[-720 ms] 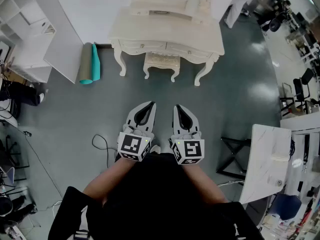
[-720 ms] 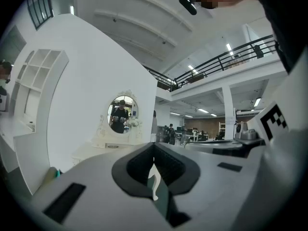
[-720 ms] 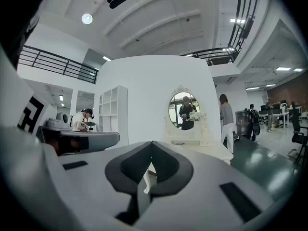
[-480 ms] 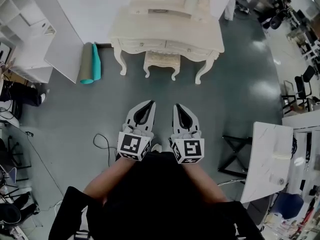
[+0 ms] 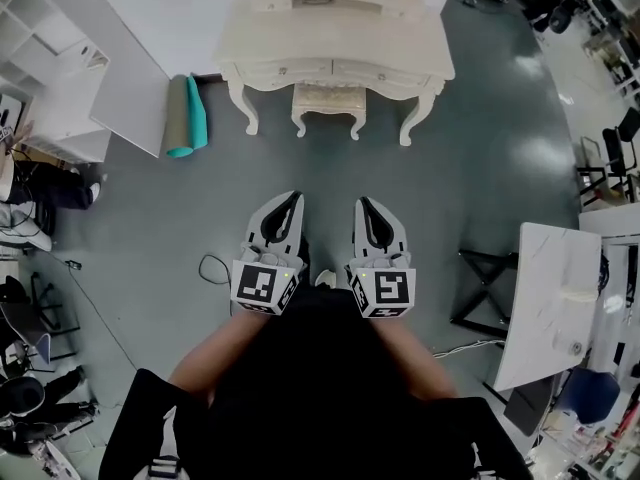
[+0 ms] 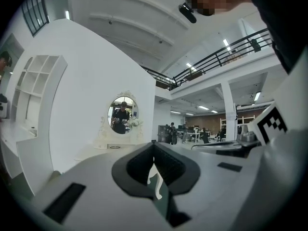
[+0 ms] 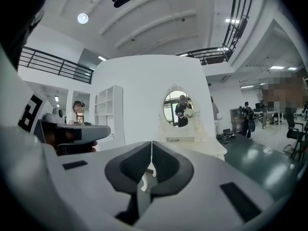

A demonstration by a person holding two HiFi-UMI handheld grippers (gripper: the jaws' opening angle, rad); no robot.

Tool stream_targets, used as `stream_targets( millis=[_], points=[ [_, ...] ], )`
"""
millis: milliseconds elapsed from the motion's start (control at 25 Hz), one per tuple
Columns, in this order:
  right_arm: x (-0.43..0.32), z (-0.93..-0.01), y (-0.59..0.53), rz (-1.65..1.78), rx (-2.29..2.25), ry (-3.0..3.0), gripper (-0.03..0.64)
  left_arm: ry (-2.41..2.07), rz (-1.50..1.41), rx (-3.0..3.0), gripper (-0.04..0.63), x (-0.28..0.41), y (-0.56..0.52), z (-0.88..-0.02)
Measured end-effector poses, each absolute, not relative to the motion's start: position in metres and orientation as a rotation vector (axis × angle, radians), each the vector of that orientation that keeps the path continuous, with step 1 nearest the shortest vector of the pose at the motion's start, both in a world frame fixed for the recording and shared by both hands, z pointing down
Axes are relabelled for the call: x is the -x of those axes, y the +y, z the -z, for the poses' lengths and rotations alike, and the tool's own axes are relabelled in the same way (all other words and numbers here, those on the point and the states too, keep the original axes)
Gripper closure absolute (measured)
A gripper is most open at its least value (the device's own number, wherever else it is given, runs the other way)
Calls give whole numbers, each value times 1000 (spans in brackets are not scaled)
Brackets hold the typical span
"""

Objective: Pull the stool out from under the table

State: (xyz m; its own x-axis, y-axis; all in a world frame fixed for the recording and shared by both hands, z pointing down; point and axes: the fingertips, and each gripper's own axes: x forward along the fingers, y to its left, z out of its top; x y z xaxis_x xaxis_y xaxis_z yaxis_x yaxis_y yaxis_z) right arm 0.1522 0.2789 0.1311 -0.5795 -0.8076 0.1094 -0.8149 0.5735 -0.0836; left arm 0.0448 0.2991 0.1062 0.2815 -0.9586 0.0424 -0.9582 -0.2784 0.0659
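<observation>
The stool (image 5: 326,101), cream with curved carved legs, stands tucked under the matching table (image 5: 400,50) at the upper centre of the head view. At mid-frame, well apart from it, the left gripper (image 5: 291,202) and right gripper (image 5: 366,206) are both closed and empty.

stool (image 5: 326,106): cream, carved legs | upright | tucked under table (image 5: 400,53) | floor-standing

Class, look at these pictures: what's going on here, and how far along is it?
A person stands facing a cream dressing table, holding a gripper in each hand. The left gripper and right gripper are both shut and empty, held side by side, level, well short of the table. The stool sits tucked under it, untouched; the pull has not begun.
</observation>
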Motion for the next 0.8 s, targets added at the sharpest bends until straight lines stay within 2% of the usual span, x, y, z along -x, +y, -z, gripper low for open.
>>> stream_targets(
  millis=[520, 800],
  points=[
    [-141, -147, 212, -224, -1415, -2660, 598, -1788, 44, -2422, 580, -21, 230, -128],
    [-100, -154, 157, -223, -1292, -2657, 598, -1767, 50, -2386, 580, 10, 171, -140]
  ],
)
